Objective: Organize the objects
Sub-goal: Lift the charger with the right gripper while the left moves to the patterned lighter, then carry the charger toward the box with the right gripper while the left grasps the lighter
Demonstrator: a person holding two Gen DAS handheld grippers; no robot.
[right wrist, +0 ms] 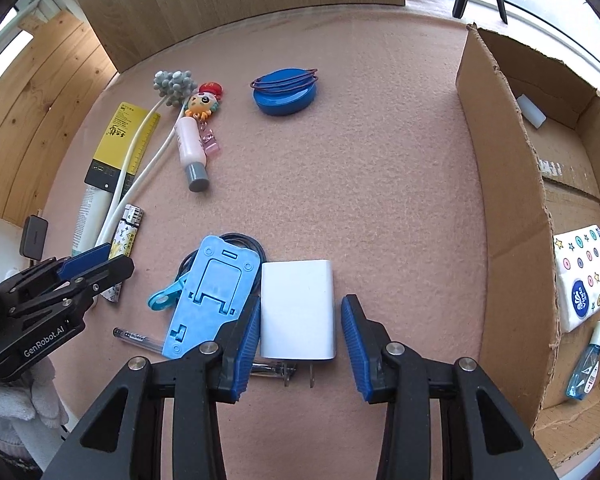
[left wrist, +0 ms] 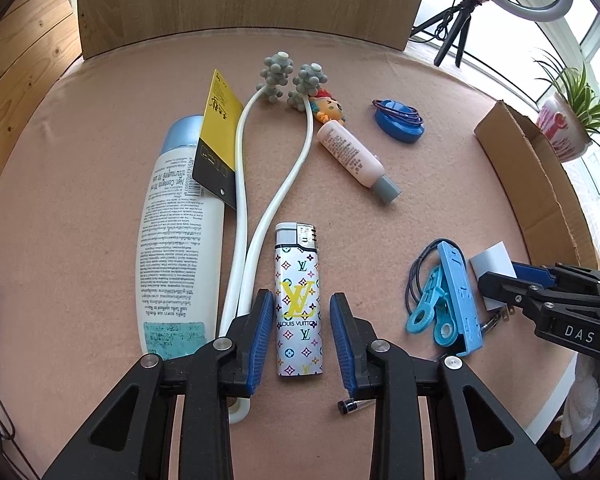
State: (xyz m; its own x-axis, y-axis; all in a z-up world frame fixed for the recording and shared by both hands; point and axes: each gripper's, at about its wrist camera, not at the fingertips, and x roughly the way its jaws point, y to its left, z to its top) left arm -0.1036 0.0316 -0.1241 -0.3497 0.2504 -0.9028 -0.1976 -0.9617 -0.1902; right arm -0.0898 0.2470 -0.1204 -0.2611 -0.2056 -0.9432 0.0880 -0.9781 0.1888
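Observation:
My left gripper point(left wrist: 299, 334) is open, its blue pads on either side of a patterned lighter point(left wrist: 299, 300) that lies flat on the pink felt; the pads do not touch it. My right gripper point(right wrist: 299, 342) is open around a white plug charger point(right wrist: 297, 310), its left pad close against the charger's side. The charger also shows in the left wrist view point(left wrist: 493, 264), and the lighter in the right wrist view point(right wrist: 125, 240). A light blue phone stand point(right wrist: 208, 296) lies next to the charger.
An open cardboard box point(right wrist: 500, 216) at the right holds a tissue pack point(right wrist: 586, 276) and a small spray bottle point(right wrist: 588, 364). On the felt: a white lotion bottle point(left wrist: 176, 248), a massager point(left wrist: 260, 184), a pink bottle point(left wrist: 354, 154), a blue lid point(left wrist: 398, 120), a pen point(right wrist: 138, 338).

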